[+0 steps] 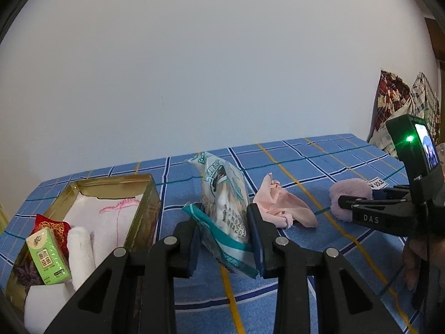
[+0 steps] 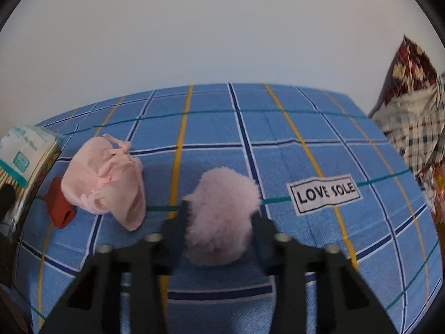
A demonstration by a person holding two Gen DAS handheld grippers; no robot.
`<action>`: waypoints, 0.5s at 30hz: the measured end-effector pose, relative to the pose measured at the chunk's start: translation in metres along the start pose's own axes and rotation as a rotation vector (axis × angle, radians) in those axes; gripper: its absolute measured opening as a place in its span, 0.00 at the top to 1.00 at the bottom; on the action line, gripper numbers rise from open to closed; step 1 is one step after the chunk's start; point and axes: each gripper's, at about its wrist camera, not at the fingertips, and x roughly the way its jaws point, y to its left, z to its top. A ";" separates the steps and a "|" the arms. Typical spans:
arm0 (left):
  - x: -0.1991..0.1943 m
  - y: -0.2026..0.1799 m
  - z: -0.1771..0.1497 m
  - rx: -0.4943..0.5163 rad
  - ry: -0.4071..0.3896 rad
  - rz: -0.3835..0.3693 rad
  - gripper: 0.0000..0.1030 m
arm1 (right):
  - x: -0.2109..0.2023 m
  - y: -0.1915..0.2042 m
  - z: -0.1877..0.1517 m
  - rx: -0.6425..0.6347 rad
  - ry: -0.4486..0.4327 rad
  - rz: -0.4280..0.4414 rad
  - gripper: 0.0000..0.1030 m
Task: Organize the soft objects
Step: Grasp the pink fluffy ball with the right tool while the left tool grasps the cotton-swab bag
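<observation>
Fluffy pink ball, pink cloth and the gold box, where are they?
fluffy pink ball point(image 2: 222, 220), right wrist view, middle of its fuzz.
pink cloth point(image 2: 108, 181), right wrist view, middle of the crumpled fabric.
gold box point(image 1: 144, 211), left wrist view, its right wall.
</observation>
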 end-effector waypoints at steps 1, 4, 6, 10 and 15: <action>-0.002 0.001 -0.001 -0.004 -0.009 0.000 0.67 | -0.003 0.003 -0.002 -0.007 -0.009 0.000 0.68; -0.006 0.005 -0.002 -0.023 -0.017 -0.008 0.67 | -0.010 0.009 -0.004 -0.018 -0.028 0.019 0.70; -0.006 0.009 -0.002 -0.039 -0.014 -0.011 0.67 | -0.015 0.013 -0.005 -0.024 -0.043 0.030 0.71; -0.010 0.014 -0.005 -0.061 -0.017 -0.013 0.67 | -0.025 0.021 -0.008 -0.039 -0.085 0.039 0.73; -0.018 0.017 -0.007 -0.082 -0.035 -0.005 0.67 | -0.042 0.029 -0.011 -0.039 -0.159 0.057 0.73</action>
